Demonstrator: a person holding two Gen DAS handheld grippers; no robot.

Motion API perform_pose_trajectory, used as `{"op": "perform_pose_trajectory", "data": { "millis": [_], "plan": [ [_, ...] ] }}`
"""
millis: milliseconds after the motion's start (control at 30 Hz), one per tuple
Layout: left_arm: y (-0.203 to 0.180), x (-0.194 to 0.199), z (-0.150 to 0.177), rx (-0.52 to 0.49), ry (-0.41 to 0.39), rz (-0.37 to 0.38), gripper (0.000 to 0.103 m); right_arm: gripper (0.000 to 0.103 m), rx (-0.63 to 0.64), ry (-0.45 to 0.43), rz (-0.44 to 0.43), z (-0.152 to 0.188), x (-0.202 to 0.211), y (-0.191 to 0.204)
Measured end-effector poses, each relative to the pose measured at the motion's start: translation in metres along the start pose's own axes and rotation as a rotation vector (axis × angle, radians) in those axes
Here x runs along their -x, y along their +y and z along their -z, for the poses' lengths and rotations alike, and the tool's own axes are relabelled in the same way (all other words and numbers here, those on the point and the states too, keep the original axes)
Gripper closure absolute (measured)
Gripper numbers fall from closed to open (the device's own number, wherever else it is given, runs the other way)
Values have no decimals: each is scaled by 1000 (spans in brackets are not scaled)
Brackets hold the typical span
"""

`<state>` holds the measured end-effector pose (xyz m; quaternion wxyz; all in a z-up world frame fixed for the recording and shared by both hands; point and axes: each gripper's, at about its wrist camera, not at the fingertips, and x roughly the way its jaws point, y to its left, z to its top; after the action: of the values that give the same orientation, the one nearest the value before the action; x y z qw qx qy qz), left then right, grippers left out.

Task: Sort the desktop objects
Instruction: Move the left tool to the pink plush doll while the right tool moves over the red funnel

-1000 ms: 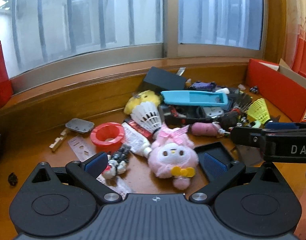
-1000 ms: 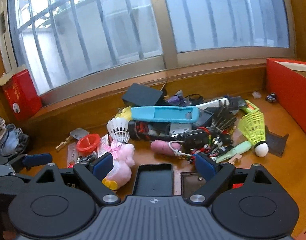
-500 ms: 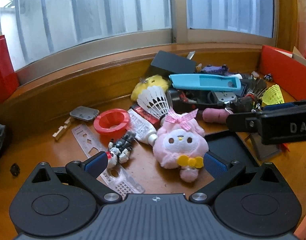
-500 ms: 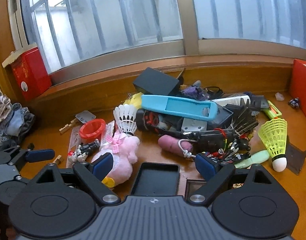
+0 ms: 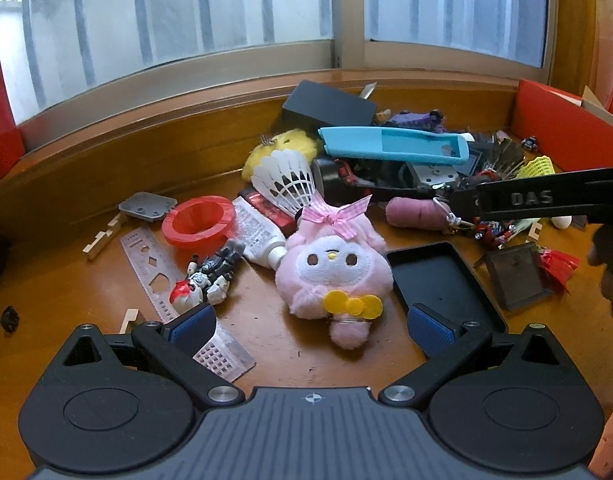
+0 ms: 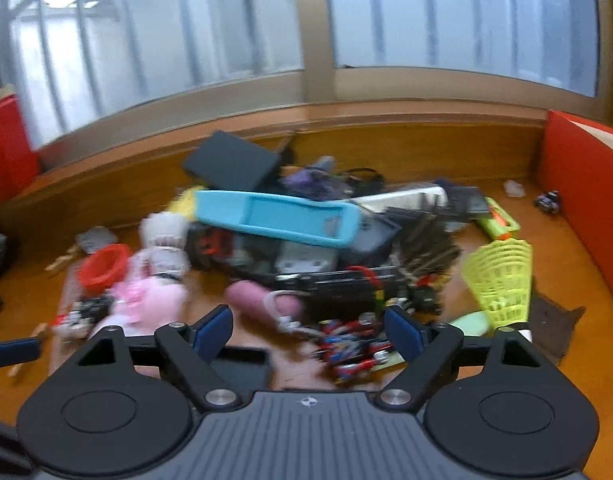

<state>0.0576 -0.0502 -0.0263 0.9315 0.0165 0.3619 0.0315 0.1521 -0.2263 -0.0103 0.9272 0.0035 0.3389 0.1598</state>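
A heap of small objects lies on the wooden desk. A pink plush toy [image 5: 332, 264] sits just ahead of my open, empty left gripper [image 5: 310, 326], between its blue pads. Beside it lie a robot figure [image 5: 210, 278], a red ring [image 5: 198, 220], a white shuttlecock [image 5: 284, 182], a blue silicone case [image 5: 394, 146] and a black tray [image 5: 442, 286]. My right gripper [image 6: 306, 334] is open and empty above a pink pouch [image 6: 262, 300] and a tangle of small red toys [image 6: 348, 350]. The right wrist view is blurred.
A red box [image 6: 586, 200] stands at the right edge. A yellow shuttlecock [image 6: 500, 276] lies right of the heap. A metal stencil ruler [image 5: 162, 276] lies at the left. The right gripper's finger [image 5: 546, 200] crosses the left wrist view at the right.
Both grippers have moved forward and lower toward the heap. The plush toy now sits closer to the left gripper; the right gripper has passed over the black tray.
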Motion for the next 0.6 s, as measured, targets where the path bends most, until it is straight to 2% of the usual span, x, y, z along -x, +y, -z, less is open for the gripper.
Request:
{"op": "perform_pose_trajectory", "data": {
  "millis": [133, 367, 433, 600],
  "plan": [
    [1, 0, 2, 3, 2, 5, 0, 20, -1, 25, 49, 2, -22, -8],
    [8, 3, 4, 19, -2, -1, 0, 16, 4, 23, 50, 2, -34, -10],
    [11, 3, 4, 23, -5, -3, 0, 19, 6, 34, 37, 2, -34, -9],
    [15, 6, 4, 31, -13, 3, 0, 33, 35, 59, 17, 2, -30, 0]
  ]
}}
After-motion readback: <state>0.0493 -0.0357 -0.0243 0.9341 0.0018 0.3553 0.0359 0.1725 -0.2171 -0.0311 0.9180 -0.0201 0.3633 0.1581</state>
